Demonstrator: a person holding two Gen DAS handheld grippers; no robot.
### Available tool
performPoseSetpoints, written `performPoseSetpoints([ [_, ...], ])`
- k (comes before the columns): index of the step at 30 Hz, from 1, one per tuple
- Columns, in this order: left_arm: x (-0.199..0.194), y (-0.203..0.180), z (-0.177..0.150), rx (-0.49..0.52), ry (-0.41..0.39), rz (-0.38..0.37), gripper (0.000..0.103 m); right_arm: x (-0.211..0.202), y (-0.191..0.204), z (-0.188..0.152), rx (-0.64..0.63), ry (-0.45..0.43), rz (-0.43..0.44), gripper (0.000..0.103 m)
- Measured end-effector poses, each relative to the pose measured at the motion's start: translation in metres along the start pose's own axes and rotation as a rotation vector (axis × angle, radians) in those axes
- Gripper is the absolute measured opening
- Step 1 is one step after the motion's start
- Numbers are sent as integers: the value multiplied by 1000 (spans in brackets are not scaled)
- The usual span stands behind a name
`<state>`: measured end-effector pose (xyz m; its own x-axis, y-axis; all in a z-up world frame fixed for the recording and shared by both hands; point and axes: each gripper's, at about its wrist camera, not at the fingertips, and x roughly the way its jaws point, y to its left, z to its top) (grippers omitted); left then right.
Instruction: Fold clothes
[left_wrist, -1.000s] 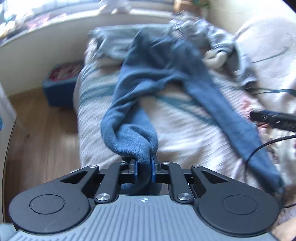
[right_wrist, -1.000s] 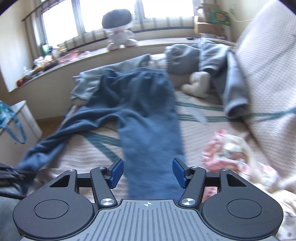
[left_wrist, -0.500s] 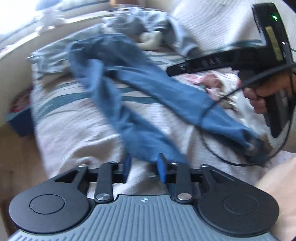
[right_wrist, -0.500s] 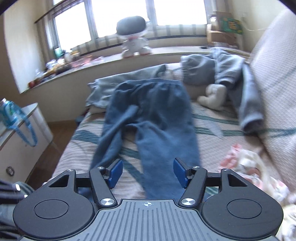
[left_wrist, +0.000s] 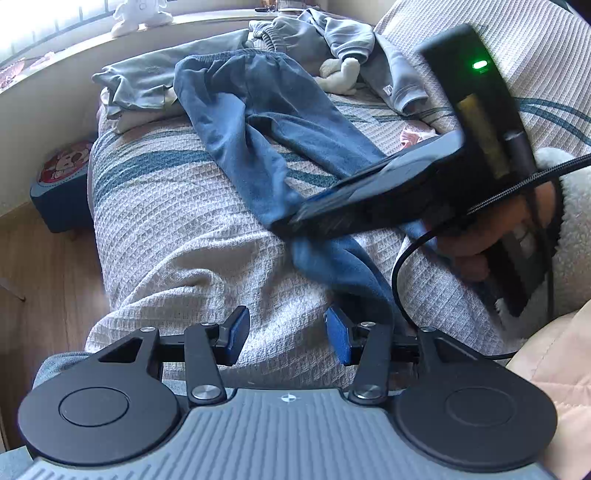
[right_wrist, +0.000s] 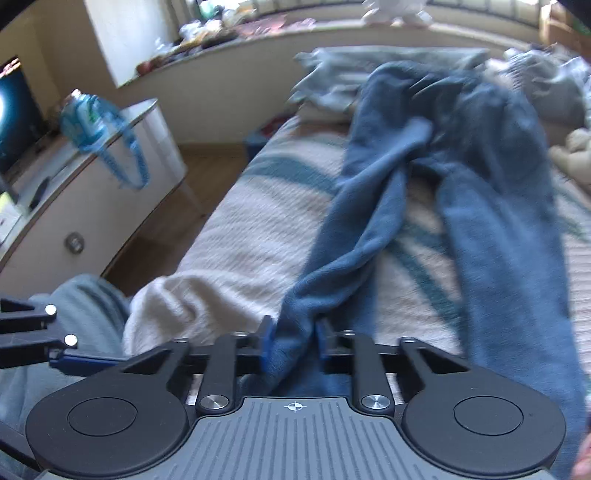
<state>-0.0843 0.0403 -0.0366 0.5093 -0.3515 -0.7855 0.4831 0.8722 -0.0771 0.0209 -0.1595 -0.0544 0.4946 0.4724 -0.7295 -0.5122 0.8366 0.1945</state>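
Right wrist view: right claw (right_wrist: 291, 345) closing on blue fleece trousers' (right_wrist: 461, 155) leg cuff, presumably for folding; left claw (left_wrist: 286, 338) opening, empty, above the woven bedspread (left_wrist: 177, 221).

Left gripper (left_wrist: 286, 334) opening, empty — right gripper (right_wrist: 293, 343) closing on cloth.

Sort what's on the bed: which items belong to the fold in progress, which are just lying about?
In the job:
- blue trousers, one leg end between the closing jaws of the right gripper
- left gripper, jaws opening, nothing between them

Lying about:
- grey sweatshirt
- grey-green garment
- plush toy
- pink cloth
- bed cover
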Motion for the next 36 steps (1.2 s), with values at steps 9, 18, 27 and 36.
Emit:
performPoseSetpoints([
  [9,12,-16,11,59,-3,-59,45,-88,-94,-47,332,-58,-281,15],
  [18,18,-30,20,90,-1,-79,46,-100,-62,-52,186,-8,-75,17],
  [27,1,-18,16,11,-45,-13,50,-49,4,-31,-171,171,7,18],
  [36,-15,7,8,-101,-64,37,54,-18,9,-43,-130,245,-14,32],
])
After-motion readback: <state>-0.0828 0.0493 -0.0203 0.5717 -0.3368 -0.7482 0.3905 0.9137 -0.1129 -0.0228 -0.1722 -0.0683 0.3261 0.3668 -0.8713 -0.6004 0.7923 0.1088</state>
